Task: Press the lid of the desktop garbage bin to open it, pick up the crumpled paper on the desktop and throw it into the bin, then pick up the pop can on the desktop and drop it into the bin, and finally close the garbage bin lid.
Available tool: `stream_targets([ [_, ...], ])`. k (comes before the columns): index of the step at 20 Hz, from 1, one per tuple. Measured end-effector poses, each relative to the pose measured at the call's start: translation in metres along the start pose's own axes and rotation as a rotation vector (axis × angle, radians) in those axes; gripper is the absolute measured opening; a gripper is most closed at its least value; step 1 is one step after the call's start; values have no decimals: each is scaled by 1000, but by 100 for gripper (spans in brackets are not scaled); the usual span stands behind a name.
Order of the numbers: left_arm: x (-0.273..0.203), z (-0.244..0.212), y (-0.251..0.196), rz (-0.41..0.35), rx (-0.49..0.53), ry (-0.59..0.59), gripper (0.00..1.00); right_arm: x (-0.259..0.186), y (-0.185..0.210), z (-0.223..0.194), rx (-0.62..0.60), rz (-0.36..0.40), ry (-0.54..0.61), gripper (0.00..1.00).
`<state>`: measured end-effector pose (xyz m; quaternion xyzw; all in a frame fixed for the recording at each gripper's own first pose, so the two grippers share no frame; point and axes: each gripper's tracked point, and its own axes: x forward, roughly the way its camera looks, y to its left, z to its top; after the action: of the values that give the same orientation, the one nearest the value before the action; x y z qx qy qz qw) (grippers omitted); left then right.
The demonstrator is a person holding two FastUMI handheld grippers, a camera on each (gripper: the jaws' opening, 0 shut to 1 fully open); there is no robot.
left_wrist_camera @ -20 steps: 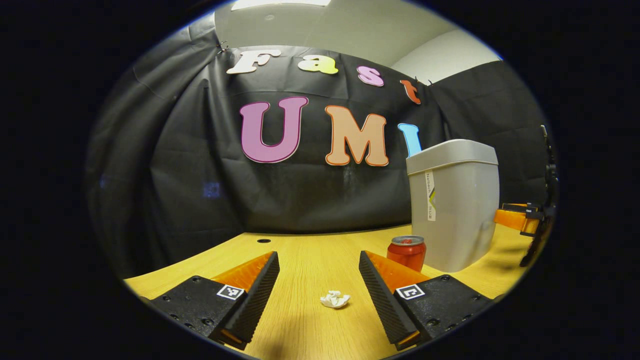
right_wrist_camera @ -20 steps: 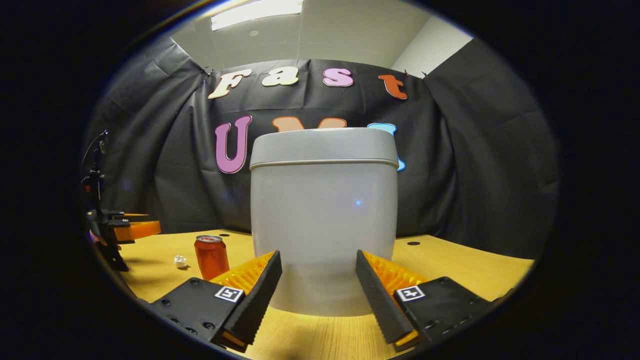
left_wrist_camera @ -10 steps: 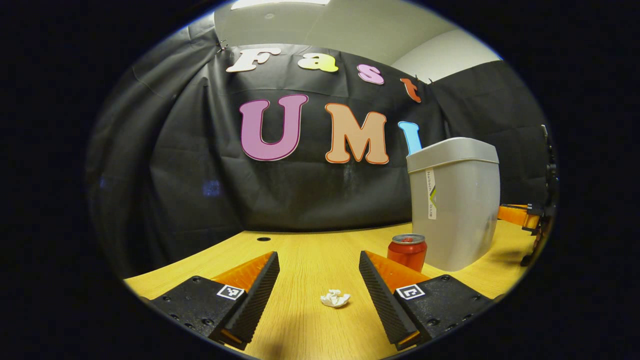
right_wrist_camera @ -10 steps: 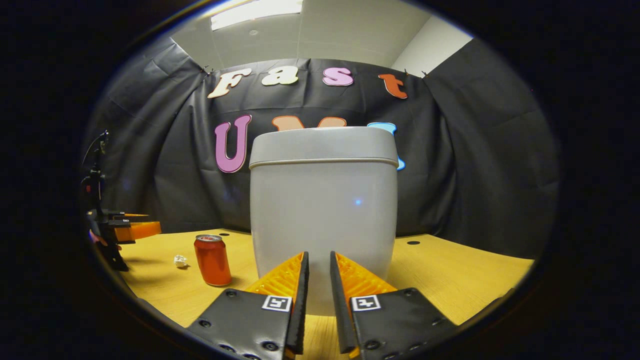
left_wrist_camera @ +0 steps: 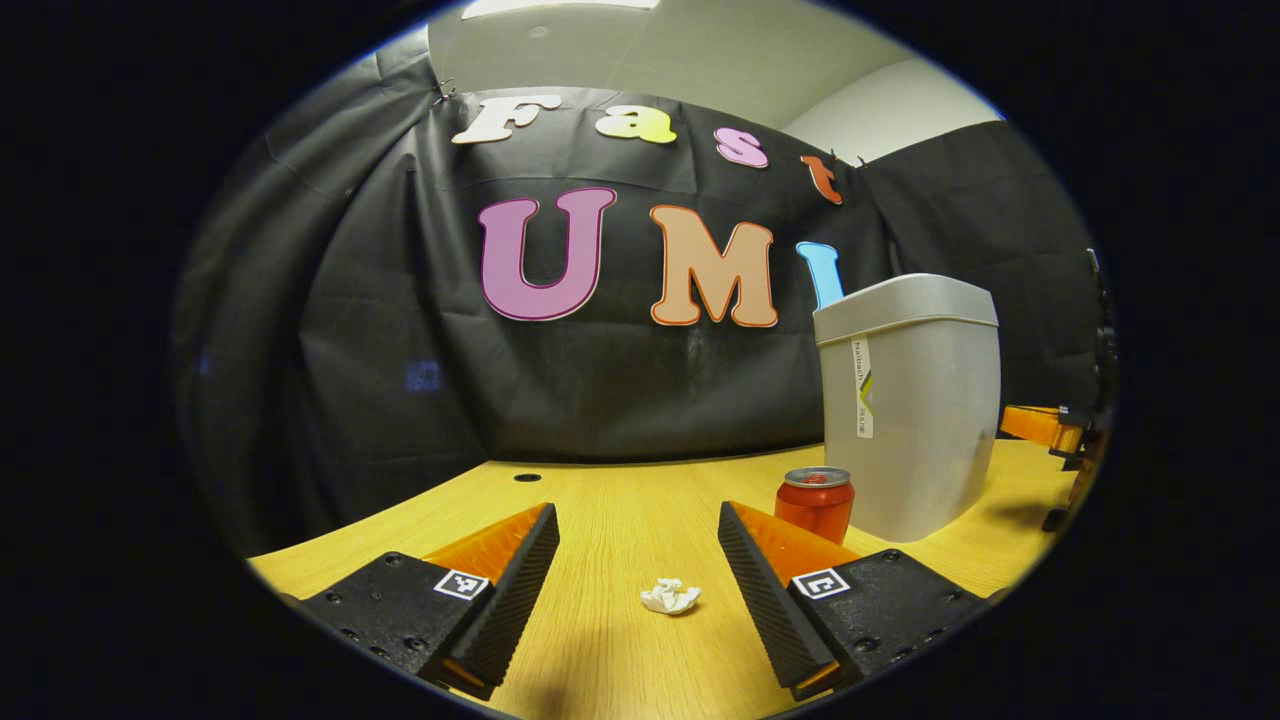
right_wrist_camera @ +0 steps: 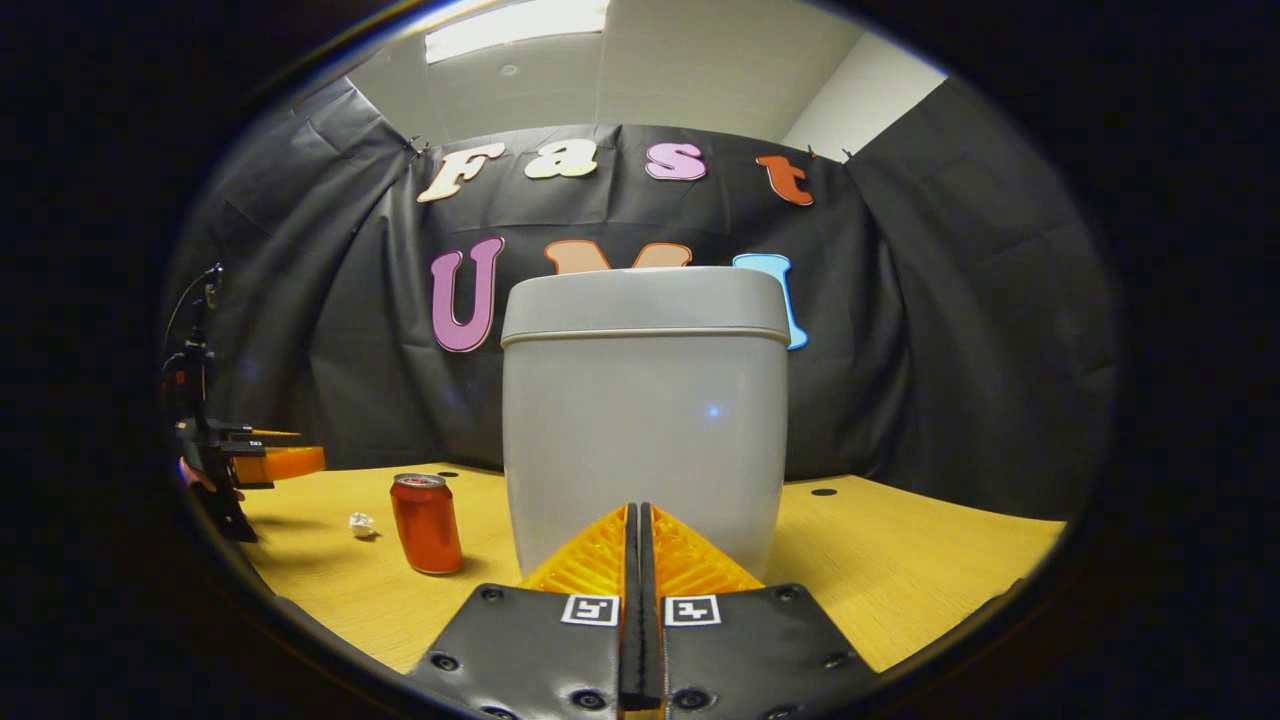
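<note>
Right gripper [right_wrist_camera: 640,515]: 2 fingers pressed together, empty, facing garbage bin [right_wrist_camera: 645,420] with lid [right_wrist_camera: 645,300] down. Left gripper [left_wrist_camera: 637,530]: fingers spread apart, crumpled paper [left_wrist_camera: 670,596] on desktop [left_wrist_camera: 620,500] between them. Pop can [left_wrist_camera: 814,503] upright just beside bin.

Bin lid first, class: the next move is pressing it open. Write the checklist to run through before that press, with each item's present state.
1. Bin lid shut, ready to press: ok.
2. Right tongs shut, empty, facing the bin: ok.
3. Right tongs above the lid: not ok, low in front.
4. Left tongs open, crumpled paper between them: ok.
5. Pop can upright beside the bin, apart: ok.
</note>
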<state>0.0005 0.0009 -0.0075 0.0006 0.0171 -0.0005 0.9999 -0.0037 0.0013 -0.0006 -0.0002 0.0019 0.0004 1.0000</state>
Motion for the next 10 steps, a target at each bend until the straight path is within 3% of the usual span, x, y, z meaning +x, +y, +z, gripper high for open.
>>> stream_targets([
  [10, 0, 0, 0, 0, 1, -3, 94, -1, -1, 5, 40, 26, 5, 2],
])
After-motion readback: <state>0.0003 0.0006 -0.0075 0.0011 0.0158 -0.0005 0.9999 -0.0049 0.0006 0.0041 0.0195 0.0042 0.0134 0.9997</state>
